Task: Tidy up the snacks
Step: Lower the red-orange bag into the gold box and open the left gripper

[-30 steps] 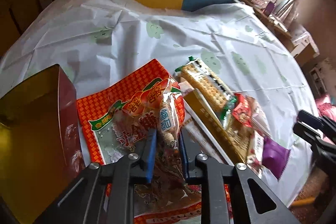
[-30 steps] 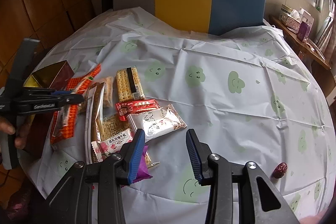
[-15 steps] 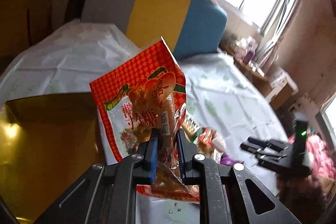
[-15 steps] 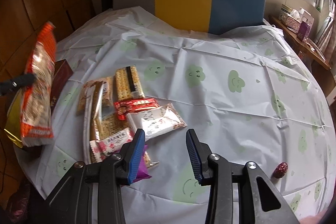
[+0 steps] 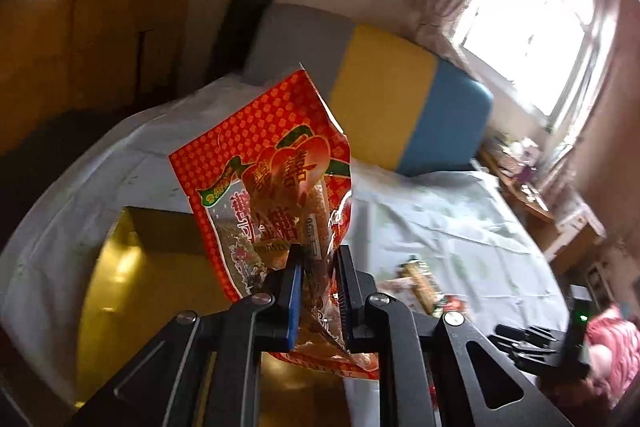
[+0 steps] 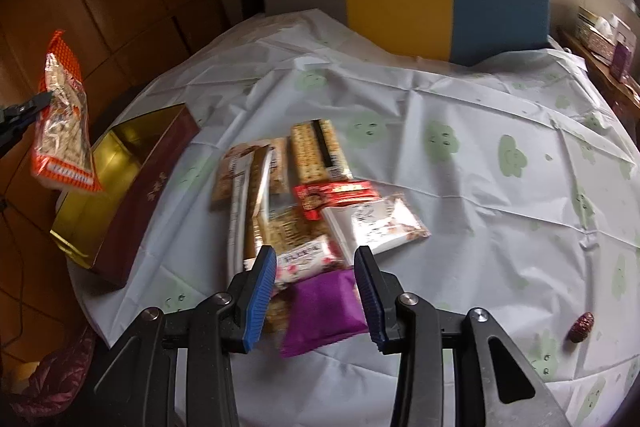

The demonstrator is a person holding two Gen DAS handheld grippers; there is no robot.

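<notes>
Blue pads point(image 5: 295, 301) of the left gripper point(image 5: 319, 297) pinch the red snack bag point(image 5: 276, 195), which a second ago lay on the table and now hangs in the air above the gold-lined box point(image 6: 120, 183) at the cloth's nine o'clock edge; the right gripper point(image 6: 316, 291), fingers spread and holding nothing, hovers over the purple packet point(image 6: 324, 311); bare tablecloth point(image 6: 500, 195) lies open toward three o'clock; the bag's Chinese lettering is too blurred to read.
</notes>
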